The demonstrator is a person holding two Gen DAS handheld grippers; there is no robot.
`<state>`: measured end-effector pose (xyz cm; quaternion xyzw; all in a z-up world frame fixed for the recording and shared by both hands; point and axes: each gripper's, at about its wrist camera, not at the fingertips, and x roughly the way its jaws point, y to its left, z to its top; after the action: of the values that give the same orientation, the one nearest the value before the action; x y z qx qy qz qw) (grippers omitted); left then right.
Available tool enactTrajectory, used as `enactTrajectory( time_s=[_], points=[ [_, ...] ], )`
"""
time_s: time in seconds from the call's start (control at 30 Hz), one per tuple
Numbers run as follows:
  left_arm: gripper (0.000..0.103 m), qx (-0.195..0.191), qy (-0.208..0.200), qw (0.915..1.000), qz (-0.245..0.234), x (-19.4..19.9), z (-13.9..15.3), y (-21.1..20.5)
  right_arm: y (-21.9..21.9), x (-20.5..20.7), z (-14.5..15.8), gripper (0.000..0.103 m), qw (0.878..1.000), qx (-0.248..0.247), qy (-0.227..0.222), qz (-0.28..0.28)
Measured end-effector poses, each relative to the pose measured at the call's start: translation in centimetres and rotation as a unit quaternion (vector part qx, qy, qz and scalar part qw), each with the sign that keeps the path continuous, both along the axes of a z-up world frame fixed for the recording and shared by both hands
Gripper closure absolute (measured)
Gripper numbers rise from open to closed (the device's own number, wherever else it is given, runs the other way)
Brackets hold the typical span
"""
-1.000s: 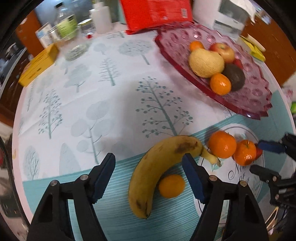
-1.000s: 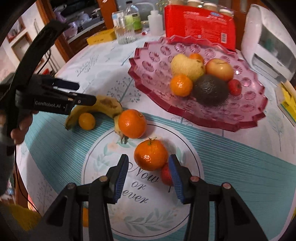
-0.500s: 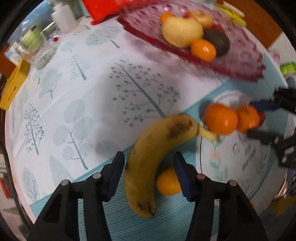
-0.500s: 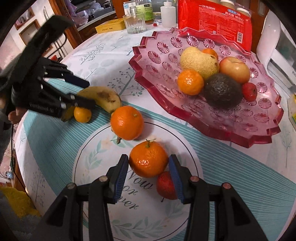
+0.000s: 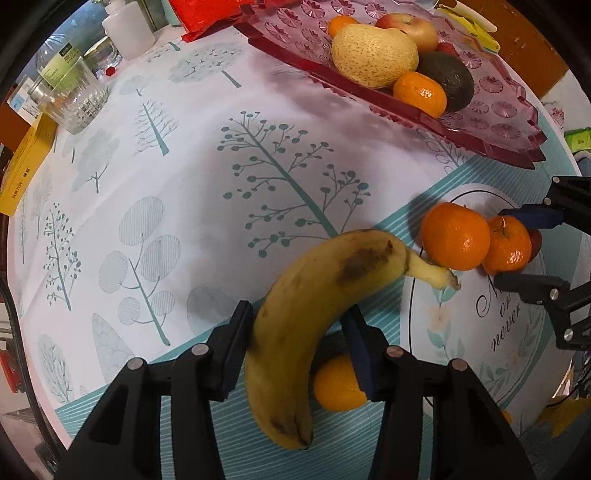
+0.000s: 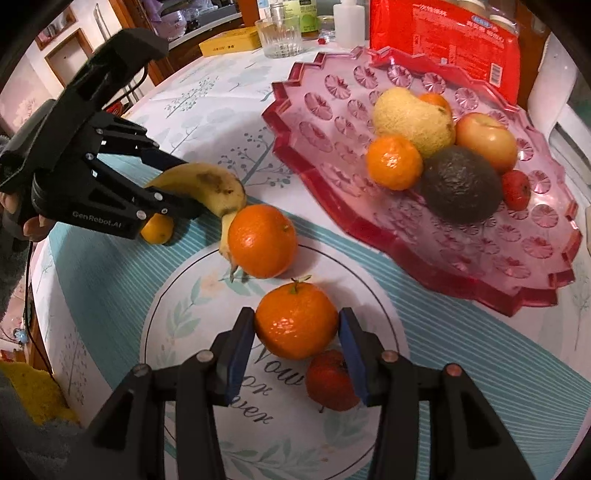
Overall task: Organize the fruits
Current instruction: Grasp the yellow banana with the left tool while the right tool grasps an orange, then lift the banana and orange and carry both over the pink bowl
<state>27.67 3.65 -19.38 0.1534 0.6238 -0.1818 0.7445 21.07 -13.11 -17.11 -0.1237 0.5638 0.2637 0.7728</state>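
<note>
My left gripper (image 5: 299, 328) is shut on a yellow banana (image 5: 314, 306), which also shows in the right wrist view (image 6: 207, 184). A small orange (image 5: 338, 384) lies under its right finger. My right gripper (image 6: 297, 332) is shut on an orange with a stem (image 6: 295, 321); a small red fruit (image 6: 328, 380) lies beside its right finger. A second orange (image 6: 262, 245) sits by the banana's stem. The pink fruit tray (image 6: 461, 236) holds a pear, an apple, an avocado, oranges and a red fruit.
A glass (image 5: 79, 107), bottles (image 5: 127, 31) and a yellow box (image 5: 22, 166) stand at the far left of the table. A red packet (image 6: 439, 40) and a white appliance (image 6: 557, 103) stand behind the tray.
My left gripper has moved forward and closed on the banana. My right gripper has moved forward and closed on the stemmed orange.
</note>
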Motion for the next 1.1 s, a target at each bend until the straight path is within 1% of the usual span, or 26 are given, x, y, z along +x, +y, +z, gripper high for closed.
enactTrajectory(
  time_s=[0.17,0.23,0.37,0.63,0.7,0.83,0.9,0.97,1.1],
  points=[
    [0.067,0.001,-0.006,0.9999,0.013,-1.5,0.1,-0.5,0.5,-0.1,0.0,0.057,1.0,-0.001,-0.009,-0.006],
    [0.069,0.005,-0.011,0.9997,0.021,-1.8,0.2,-0.2,0.6,-0.3,0.0,0.058,1.0,-0.001,-0.013,-0.007],
    [0.069,-0.004,-0.015,0.9987,0.049,-2.7,0.8,0.9,0.3,-1.1,0.9,0.058,1.0,0.012,-0.024,-0.011],
    [0.069,-0.015,-0.056,0.9947,0.084,-6.2,3.6,2.4,-0.4,-3.0,3.2,0.058,0.998,0.038,-0.039,-0.025],
    [0.069,-0.022,-0.068,0.9932,0.093,-7.3,4.8,2.5,-0.6,-3.4,3.7,0.058,0.998,0.042,-0.045,-0.027],
    [0.069,-0.033,-0.092,0.9897,0.104,-8.8,7.8,2.7,-1.0,-4.5,5.8,0.058,0.996,0.055,-0.064,-0.033],
    [0.069,-0.037,-0.107,0.9882,0.104,-8.7,9.0,2.4,-1.2,-4.8,6.8,0.058,0.995,0.062,-0.074,-0.036],
    [0.069,-0.04,-0.126,0.9857,0.104,-8.9,11.2,2.1,-1.6,-5.1,8.6,0.058,0.993,0.071,-0.089,-0.043],
    [0.069,-0.05,-0.157,0.98,0.111,-7.4,14.8,1.6,-2.8,-4.9,12.3,0.058,0.987,0.085,-0.12,-0.057]
  ],
)
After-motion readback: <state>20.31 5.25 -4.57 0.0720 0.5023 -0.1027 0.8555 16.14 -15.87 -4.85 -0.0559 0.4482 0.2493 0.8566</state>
